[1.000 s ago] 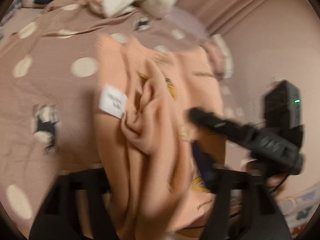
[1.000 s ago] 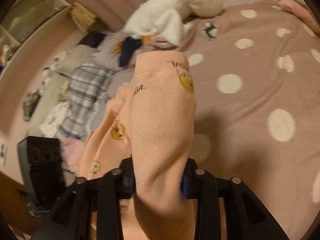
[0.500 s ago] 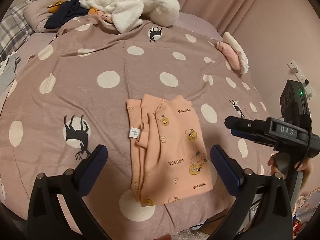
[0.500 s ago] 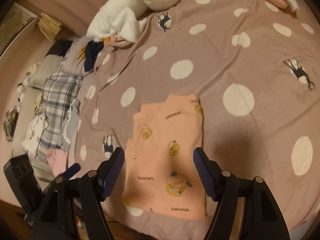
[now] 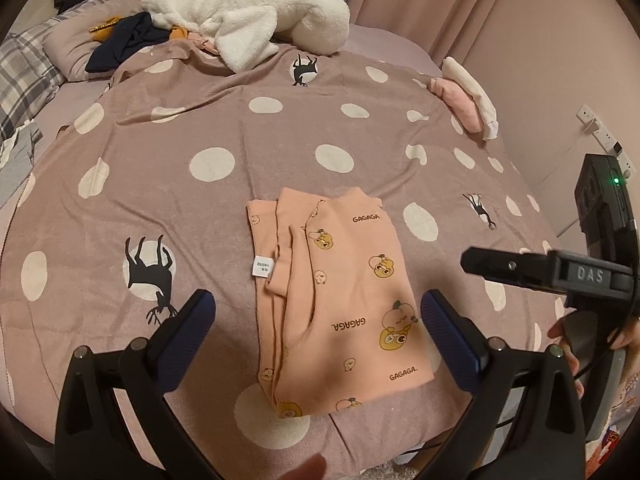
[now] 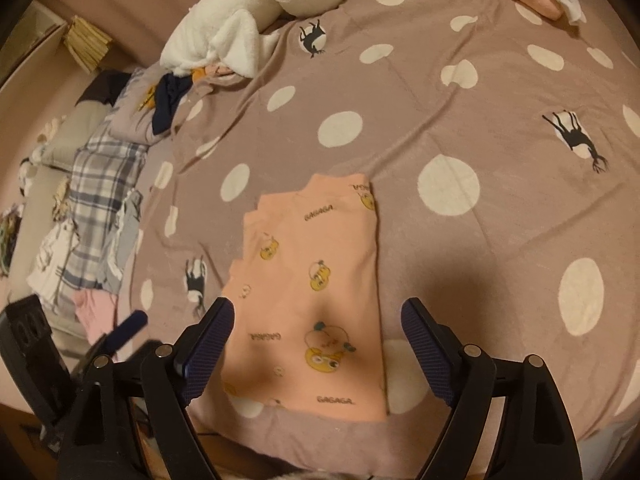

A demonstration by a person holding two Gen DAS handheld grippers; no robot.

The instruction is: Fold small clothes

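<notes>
A small peach garment (image 5: 340, 296) printed with yellow cartoon faces and "GAGAGA" lies folded flat near the front edge of the bed; its white label (image 5: 263, 271) shows at the left. It also shows in the right wrist view (image 6: 312, 292). My left gripper (image 5: 316, 320) is open and empty, held above the garment. My right gripper (image 6: 318, 332) is open and empty, also above it; its body shows at the right of the left wrist view (image 5: 560, 276).
The bed has a mauve polka-dot blanket (image 5: 212, 164). A white fluffy throw (image 5: 256, 12) and dark clothes (image 5: 124, 40) lie at the far side. Folded pink and white clothes (image 5: 468, 104) sit at the far right. Plaid bedding and loose clothes (image 6: 92, 208) lie left.
One second ago both grippers were shut on the peach garment, holding it up. They let it go, and it now lies folded on the blanket. Both grippers have opened and pulled back.
</notes>
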